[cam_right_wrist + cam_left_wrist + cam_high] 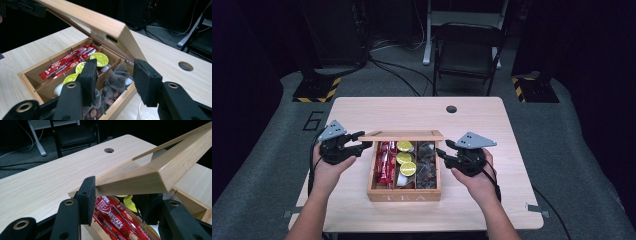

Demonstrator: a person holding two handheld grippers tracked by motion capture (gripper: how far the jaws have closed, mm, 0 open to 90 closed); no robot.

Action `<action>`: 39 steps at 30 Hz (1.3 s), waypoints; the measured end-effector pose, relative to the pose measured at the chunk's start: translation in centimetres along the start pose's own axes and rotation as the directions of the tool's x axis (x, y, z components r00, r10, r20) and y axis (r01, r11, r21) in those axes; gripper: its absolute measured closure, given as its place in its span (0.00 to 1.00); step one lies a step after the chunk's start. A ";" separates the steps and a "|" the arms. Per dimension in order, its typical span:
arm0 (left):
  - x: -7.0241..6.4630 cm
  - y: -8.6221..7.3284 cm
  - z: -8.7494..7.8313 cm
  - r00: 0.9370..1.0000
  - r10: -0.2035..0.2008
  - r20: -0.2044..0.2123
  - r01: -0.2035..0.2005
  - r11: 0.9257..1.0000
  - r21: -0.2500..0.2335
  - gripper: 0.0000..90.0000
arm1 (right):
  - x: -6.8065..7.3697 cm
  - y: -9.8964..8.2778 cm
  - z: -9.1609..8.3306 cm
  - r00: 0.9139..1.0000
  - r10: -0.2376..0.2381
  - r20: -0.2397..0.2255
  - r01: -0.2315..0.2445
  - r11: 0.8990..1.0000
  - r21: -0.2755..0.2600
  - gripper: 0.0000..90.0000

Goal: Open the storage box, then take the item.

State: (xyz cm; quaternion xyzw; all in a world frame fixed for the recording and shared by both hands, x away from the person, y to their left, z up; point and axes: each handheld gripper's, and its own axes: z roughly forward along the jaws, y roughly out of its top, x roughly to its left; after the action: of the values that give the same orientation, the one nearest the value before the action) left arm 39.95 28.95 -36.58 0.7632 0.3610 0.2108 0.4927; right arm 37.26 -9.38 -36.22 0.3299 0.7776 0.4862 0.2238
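Tea box lid [402,135] pinched by left gripper [360,142]; right gripper [442,153] spread — pale wood table [412,112], dark room, chair [467,52] behind.

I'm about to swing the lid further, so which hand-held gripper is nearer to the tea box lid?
Left. The left hand-held gripper is clamped on the lid's front corner. The right hand-held gripper hovers open over the box's tea-bag compartment, below the lid's edge.
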 end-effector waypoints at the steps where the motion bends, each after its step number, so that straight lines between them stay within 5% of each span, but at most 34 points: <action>1: 0.0 0.0 0.0 1.000 0.000 0.001 0.000 1.000 0.000 0.59 | -0.1 -0.2 0.0 1.000 0.000 -0.001 0.000 1.000 0.004 0.58; 10: 0.1 0.1 0.0 1.000 0.002 0.005 -0.002 1.000 0.002 0.59 | -0.4 -1.1 0.2 1.000 0.001 -0.007 -0.001 1.000 0.022 0.58; 19: 0.2 0.2 0.0 1.000 0.003 0.008 -0.003 1.000 0.004 0.59 | 0.2 -3.1 2.2 0.997 -0.046 -0.069 0.052 0.995 0.083 0.63; 25: 0.2 0.2 0.1 1.000 0.004 0.002 -0.004 1.000 0.002 0.59 | 0.5 -4.3 3.3 0.993 -0.022 -0.115 0.032 0.996 0.085 0.64; 39: 0.1 0.1 0.0 1.000 0.008 0.000 -0.008 1.000 0.009 0.59 | 1.4 -5.9 5.2 0.990 -0.028 -0.140 0.046 0.991 0.124 0.61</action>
State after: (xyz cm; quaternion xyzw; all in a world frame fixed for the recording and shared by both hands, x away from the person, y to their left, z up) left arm 40.07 28.94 -36.46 0.7668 0.3588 0.2111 0.4885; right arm 38.06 -7.03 -43.83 0.2947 0.8266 0.4530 0.1572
